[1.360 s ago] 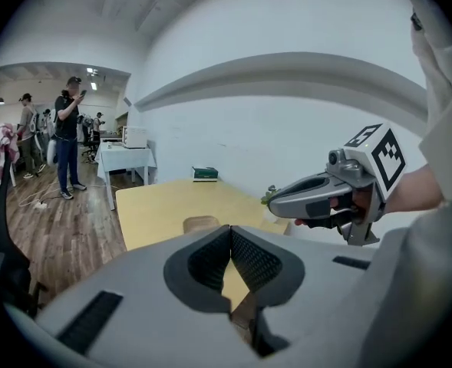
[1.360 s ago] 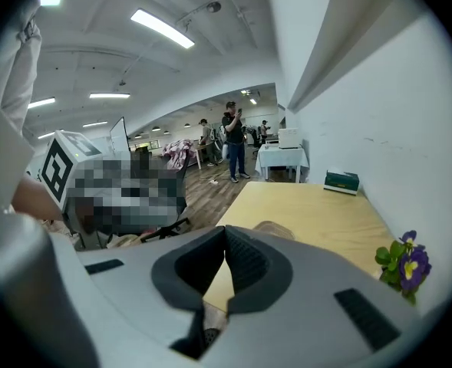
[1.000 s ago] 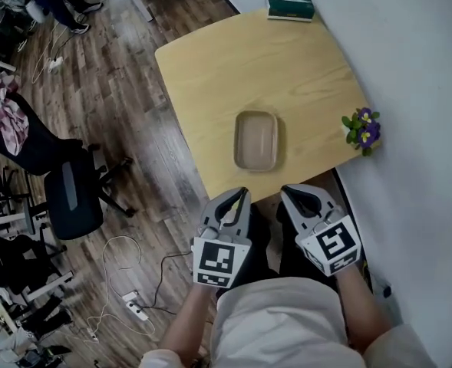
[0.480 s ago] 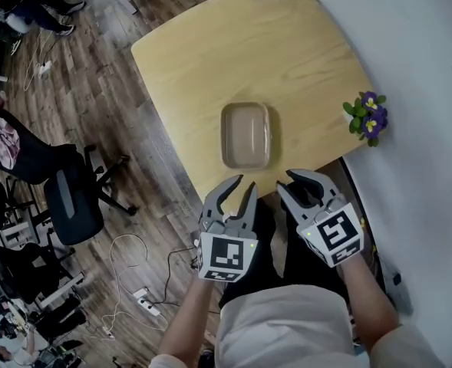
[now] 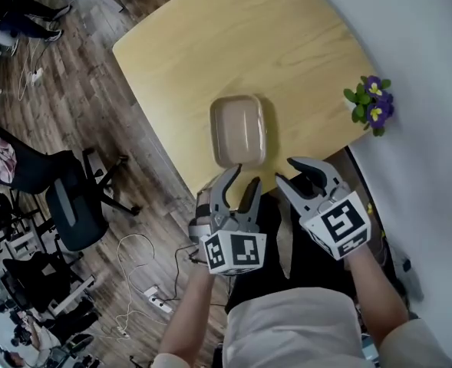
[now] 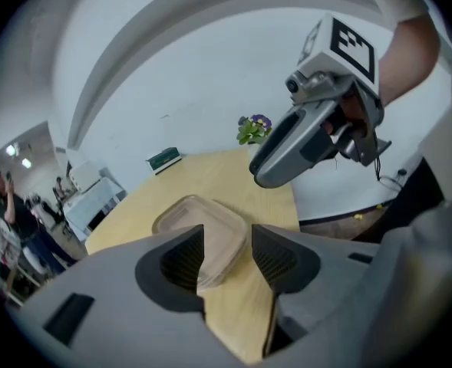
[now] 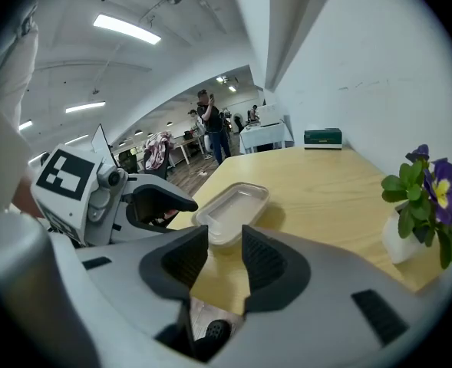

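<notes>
Approach to shallow clear rectangular plastic container (image 5: 237, 131) at near edge of pale wooden table (image 5: 295, 44): left gripper (image 5: 242, 179) and right gripper (image 5: 287, 172), jaws apart and empty, would best come in level, squared to its near rim.

Potted flowers (image 5: 370, 104), office chair (image 5: 66, 209), perhaps tissue box (image 7: 322, 137).

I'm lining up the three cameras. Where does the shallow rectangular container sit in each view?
Head view: container just above centre.
Left gripper view: container below the middle, slightly left of centre.
Right gripper view: container just below centre.
Shared landmark: purple-flowered plant.
</notes>
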